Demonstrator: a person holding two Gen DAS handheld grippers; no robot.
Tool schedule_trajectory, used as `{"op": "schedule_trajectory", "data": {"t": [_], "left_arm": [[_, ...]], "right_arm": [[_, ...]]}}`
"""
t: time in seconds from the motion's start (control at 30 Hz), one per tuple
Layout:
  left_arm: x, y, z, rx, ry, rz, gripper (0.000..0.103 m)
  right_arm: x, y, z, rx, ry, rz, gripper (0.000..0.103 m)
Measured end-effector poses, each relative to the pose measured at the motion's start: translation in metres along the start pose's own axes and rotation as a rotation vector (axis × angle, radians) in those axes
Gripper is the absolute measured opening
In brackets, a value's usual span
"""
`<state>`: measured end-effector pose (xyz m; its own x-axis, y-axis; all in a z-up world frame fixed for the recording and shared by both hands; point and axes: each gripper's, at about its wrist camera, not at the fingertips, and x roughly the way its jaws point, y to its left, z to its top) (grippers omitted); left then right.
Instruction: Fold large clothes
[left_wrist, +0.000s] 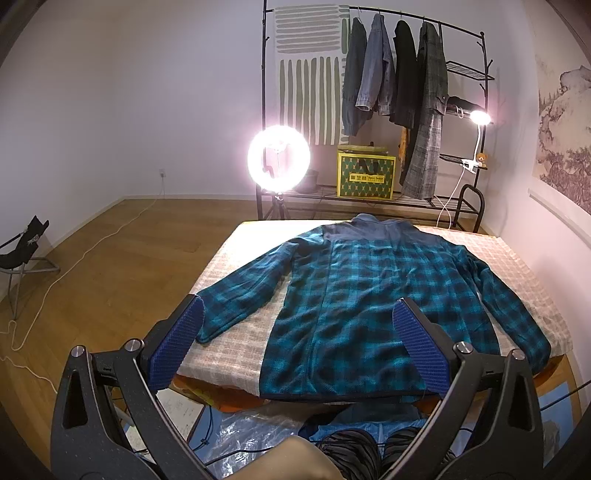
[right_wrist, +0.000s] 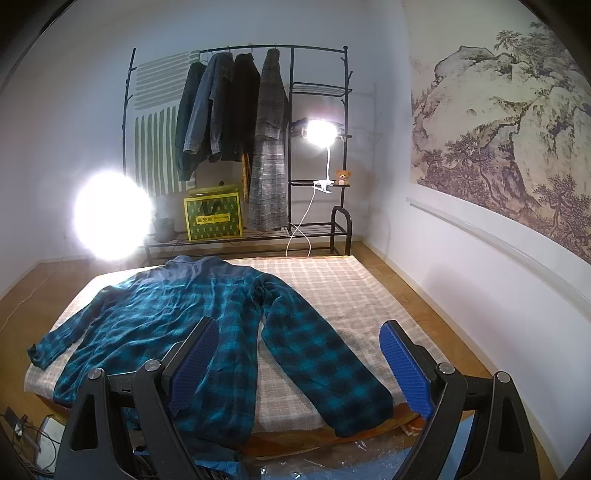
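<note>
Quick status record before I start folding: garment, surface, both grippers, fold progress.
garment: plaid shirt, spread flat, collar at the far end, both sleeves angled outward
surface: checked cloth under the shirt
left gripper: open, empty, above the near hem
right gripper: open, empty, above the near sleeve
fold progress: none yet

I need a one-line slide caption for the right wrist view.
Open right gripper above a teal-and-black plaid flannel shirt spread flat, sleeves out, on a beige checked tablecloth.
</note>
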<state>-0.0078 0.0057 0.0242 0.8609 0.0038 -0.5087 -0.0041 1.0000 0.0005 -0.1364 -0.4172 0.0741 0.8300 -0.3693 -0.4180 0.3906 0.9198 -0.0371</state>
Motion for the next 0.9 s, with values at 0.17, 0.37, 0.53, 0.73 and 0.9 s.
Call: {"op": "schedule_trajectory", "data": {"t": [0.17, 0.37, 0.53, 0.73, 0.9], "left_arm": [[-0.0001, -0.0003, -0.001, 0.0, -0.001, 0.0, 0.103], [-0.0016, 0.0007, 0.0014, 0.0, -0.004, 0.001, 0.103], [-0.0013, 0.0014, 0.0008, 0.0, -0.004, 0.002, 0.103], [-0.0021, 0.0025, 0.0016, -0.001, -0.005, 0.0, 0.103], [-0.0028, 0.0032, 0.0023, -0.001, -0.006, 0.0, 0.103]], "right_arm": [[-0.0004, 0.0002, 0.0008, 0.001, 0.001, 0.0, 0.091], [-0.0001, 0.0015, 0.0006, 0.0, 0.003, 0.0, 0.091], [0.0001, 0.0029, 0.0006, -0.002, 0.004, 0.0, 0.091], [0.0003, 0.0032, 0.0004, -0.002, 0.005, 0.0, 0.091], [0.0003, 0.0029, 0.0003, -0.001, 0.007, 0.0, 0.091]]}}
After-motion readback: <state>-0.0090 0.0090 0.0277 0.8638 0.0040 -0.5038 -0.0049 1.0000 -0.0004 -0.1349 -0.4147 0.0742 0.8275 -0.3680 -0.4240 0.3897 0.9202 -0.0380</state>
